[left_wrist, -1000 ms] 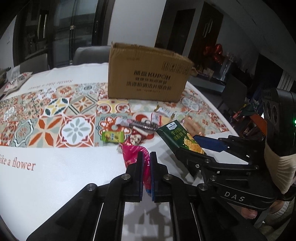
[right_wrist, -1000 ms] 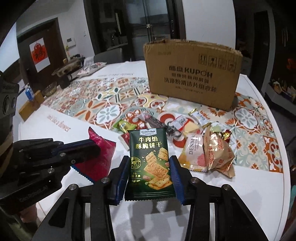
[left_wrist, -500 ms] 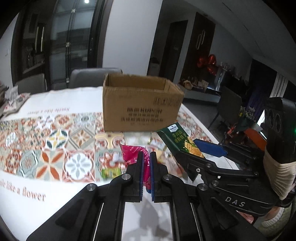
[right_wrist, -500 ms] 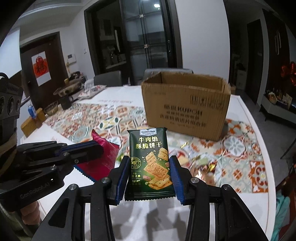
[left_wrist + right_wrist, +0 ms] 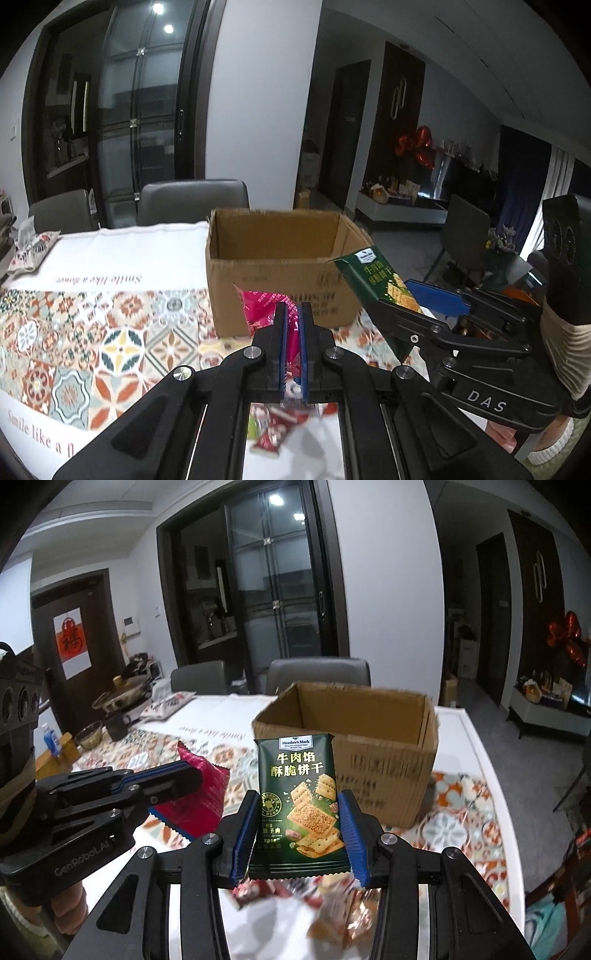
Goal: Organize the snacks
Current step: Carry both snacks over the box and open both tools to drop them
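My left gripper point(image 5: 293, 314) is shut on a pink-red snack packet point(image 5: 260, 308); it also shows in the right wrist view point(image 5: 205, 797). My right gripper point(image 5: 299, 812) is shut on a green cracker packet point(image 5: 299, 794), held upright; the packet shows in the left wrist view point(image 5: 380, 284). Both are raised above the table, in front of an open brown cardboard box point(image 5: 280, 273), also seen in the right wrist view point(image 5: 369, 738). The box looks empty as far as I can see. Loose snacks point(image 5: 332, 915) lie blurred on the table below the grippers.
The table has a white cloth with a patterned tile band point(image 5: 92, 332). Grey chairs point(image 5: 192, 201) stand behind it. A pot and bowls point(image 5: 118, 701) sit at the far left end. The table's right edge point(image 5: 513, 849) is near.
Both grippers have risen with their packets and moved toward the box; its open top now shows. The loose snacks have dropped below the fingers.
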`<action>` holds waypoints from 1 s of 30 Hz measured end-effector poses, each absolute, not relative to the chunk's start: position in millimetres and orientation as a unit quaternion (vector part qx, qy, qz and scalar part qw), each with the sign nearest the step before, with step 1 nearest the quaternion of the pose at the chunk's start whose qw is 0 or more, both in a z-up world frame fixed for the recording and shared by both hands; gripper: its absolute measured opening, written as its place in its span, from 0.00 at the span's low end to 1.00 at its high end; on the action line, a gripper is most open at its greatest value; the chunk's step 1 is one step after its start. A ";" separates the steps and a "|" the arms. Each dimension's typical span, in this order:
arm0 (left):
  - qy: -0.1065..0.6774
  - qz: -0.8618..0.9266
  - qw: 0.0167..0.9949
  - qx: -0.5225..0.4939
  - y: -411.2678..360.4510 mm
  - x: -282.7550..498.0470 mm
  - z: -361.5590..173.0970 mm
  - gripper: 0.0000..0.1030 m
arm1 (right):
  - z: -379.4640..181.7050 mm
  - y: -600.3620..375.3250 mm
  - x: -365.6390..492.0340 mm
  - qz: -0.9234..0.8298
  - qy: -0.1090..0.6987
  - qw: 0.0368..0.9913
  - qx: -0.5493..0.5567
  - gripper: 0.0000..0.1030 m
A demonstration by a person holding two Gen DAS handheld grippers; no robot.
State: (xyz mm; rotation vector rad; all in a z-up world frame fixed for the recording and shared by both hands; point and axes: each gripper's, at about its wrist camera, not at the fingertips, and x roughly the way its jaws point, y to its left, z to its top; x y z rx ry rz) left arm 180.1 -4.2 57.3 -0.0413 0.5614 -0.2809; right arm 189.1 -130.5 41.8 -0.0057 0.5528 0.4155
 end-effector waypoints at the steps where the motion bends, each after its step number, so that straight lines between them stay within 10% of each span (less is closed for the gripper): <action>1: 0.273 -0.139 0.952 -0.020 -4.9 185.1 60.0 0.07 | 44.3 -130.5 192.3 0.201 0.268 0.942 -0.004 0.43; 30: 0.298 -0.137 0.945 0.013 -34.1 352.9 73.1 0.08 | 52.8 -150.6 340.5 0.160 0.316 0.935 0.014 0.43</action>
